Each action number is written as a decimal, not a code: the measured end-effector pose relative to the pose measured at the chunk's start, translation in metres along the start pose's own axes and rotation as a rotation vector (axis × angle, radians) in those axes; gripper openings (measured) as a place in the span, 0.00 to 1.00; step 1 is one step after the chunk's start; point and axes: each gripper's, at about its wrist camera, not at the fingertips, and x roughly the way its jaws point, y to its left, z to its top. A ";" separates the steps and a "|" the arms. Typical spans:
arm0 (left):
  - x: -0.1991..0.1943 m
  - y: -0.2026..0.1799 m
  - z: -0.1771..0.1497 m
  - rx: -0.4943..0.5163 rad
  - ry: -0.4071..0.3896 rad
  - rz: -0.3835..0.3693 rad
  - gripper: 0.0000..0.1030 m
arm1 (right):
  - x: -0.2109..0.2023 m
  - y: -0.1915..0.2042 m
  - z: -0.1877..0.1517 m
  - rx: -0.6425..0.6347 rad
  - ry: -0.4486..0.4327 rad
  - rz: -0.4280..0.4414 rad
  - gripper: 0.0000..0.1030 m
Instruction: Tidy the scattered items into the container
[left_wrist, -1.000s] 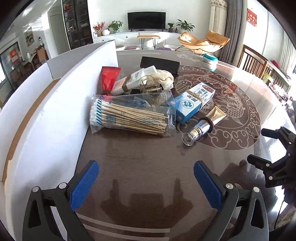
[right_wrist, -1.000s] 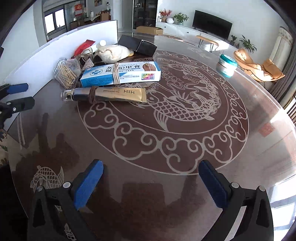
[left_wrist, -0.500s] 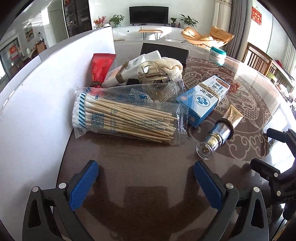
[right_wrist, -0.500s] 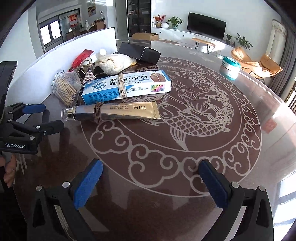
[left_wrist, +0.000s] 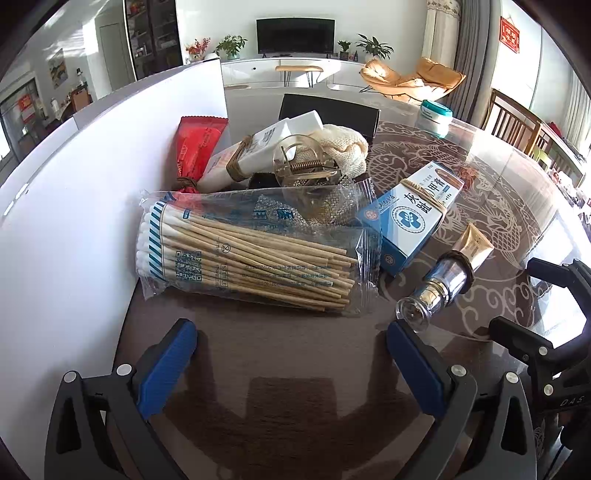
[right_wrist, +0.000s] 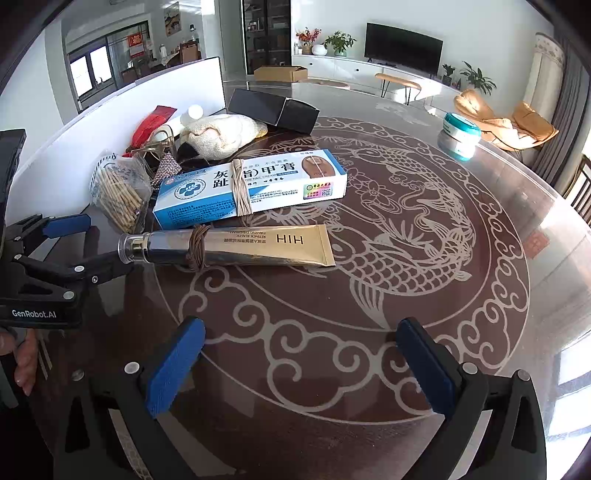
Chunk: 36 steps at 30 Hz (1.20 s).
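Note:
A clear bag of cotton swabs (left_wrist: 255, 254) lies on the table just ahead of my open left gripper (left_wrist: 290, 336), whose fingers hold nothing. Right of the bag lie a blue and white cream box (left_wrist: 410, 218) and a gold tube (left_wrist: 447, 273), each bound with cord. Behind them sit a red packet (left_wrist: 195, 147), a white tube (left_wrist: 258, 147), a clear hair clip (left_wrist: 306, 166) and a cream cloth (left_wrist: 347, 147). My right gripper (right_wrist: 299, 328) is open over bare table, short of the gold tube (right_wrist: 258, 245) and the box (right_wrist: 255, 188). A black box (right_wrist: 273, 109) lies at the back.
A white board (left_wrist: 74, 203) stands along the left of the round glass-topped table (right_wrist: 406, 258). A teal-lidded jar (right_wrist: 460, 136) sits far right. The left gripper (right_wrist: 109, 240) shows at the left of the right wrist view, a hand (right_wrist: 22, 365) under it. Chairs stand beyond the table.
Both grippers have moved forward. The left one has closed in on the swab bag and the right one on the gold tube. Both stay open; no item has moved.

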 end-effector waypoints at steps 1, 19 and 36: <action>0.000 0.000 0.000 0.000 0.000 0.000 1.00 | 0.000 0.000 0.000 0.000 0.000 0.000 1.00; 0.002 -0.001 0.002 -0.002 0.000 0.004 1.00 | 0.000 0.000 0.000 -0.001 0.000 0.001 1.00; 0.002 0.004 0.001 -0.039 -0.004 0.027 1.00 | 0.000 0.000 0.000 -0.001 0.000 0.001 1.00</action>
